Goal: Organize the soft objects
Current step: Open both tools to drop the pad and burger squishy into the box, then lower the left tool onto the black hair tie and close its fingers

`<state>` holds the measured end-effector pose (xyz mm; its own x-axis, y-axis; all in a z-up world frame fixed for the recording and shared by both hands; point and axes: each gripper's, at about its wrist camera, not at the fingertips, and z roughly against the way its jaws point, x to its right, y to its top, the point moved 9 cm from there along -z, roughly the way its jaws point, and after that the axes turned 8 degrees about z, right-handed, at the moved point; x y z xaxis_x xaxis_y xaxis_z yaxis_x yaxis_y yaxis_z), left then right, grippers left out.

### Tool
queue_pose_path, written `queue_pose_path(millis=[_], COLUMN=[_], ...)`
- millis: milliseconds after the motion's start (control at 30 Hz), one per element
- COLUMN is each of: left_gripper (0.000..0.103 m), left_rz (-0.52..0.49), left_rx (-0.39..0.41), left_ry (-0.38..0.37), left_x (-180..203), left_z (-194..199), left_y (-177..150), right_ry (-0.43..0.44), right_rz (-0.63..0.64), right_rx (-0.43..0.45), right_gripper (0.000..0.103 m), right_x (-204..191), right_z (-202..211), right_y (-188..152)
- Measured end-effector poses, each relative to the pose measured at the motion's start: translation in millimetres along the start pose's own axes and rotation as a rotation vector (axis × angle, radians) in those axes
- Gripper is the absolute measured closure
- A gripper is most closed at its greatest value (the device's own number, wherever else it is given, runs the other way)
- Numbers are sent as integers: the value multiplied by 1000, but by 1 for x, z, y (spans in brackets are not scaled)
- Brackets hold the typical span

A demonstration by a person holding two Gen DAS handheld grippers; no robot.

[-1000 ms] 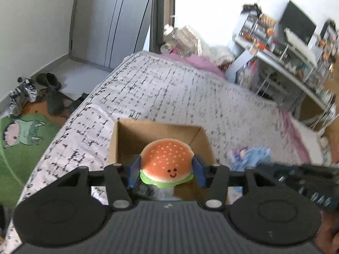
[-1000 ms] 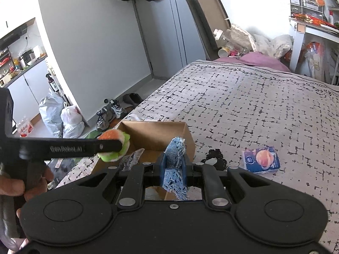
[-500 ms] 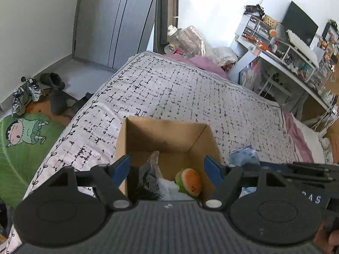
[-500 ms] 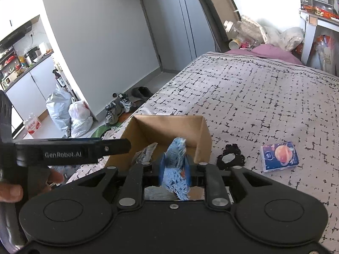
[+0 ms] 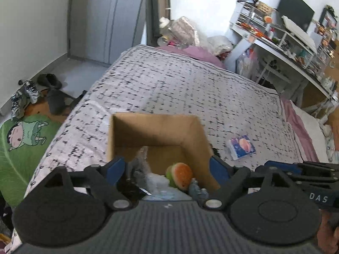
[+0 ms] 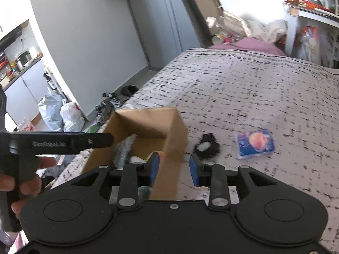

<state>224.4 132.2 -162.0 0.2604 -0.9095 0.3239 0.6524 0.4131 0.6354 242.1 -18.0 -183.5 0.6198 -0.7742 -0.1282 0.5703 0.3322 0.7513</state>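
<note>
An open cardboard box (image 5: pixel 156 135) (image 6: pixel 146 124) stands on the patterned bed. Inside it lie a burger plush (image 5: pixel 180 175), crinkled clear plastic (image 5: pixel 154 182) and a blue cloth (image 5: pixel 197 189) at the near right corner. My left gripper (image 5: pixel 167 168) hangs over the box, its jaws still opening wide and nothing between them. My right gripper (image 6: pixel 173 168) straddles the box's right wall; its jaws are opening and the pads touch nothing. In the right wrist view the left gripper's finger (image 6: pixel 70 141) reaches across the box from the left.
A blue tissue pack (image 5: pixel 241 147) (image 6: pixel 255 144) and a black fuzzy item (image 6: pixel 206 146) lie on the bed (image 5: pixel 180 84) right of the box. Shoes and a green cartoon mat (image 5: pixel 23 139) are on the floor left. A cluttered desk (image 5: pixel 286 46) stands at the right.
The left gripper opened and the burger plush dropped into the box. The right gripper moved over the box's right wall, opened, and the blue cloth left its jaws.
</note>
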Motion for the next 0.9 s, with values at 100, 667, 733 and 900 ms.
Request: queue_pose_path(millis=[100, 667, 733, 900], left_gripper=[13, 12, 12, 12], left_rz=[-17, -117, -127, -152], left_rx=[-5, -31, -31, -37], left_ry=[-8, -22, -21, -26], left_x=[12, 76, 82, 97], left_z=[-2, -11, -14, -22], left_y=[-1, -4, -4, -5], right_ry=[-14, -86, -89, -88], right_rz=[-7, -99, -108, -132], right_rx=[8, 53, 54, 57], right_gripper=[58, 10, 10, 10], right_x=[10, 72, 80, 94], right_z=[6, 28, 28, 28], right_y=[-4, -13, -16, -21])
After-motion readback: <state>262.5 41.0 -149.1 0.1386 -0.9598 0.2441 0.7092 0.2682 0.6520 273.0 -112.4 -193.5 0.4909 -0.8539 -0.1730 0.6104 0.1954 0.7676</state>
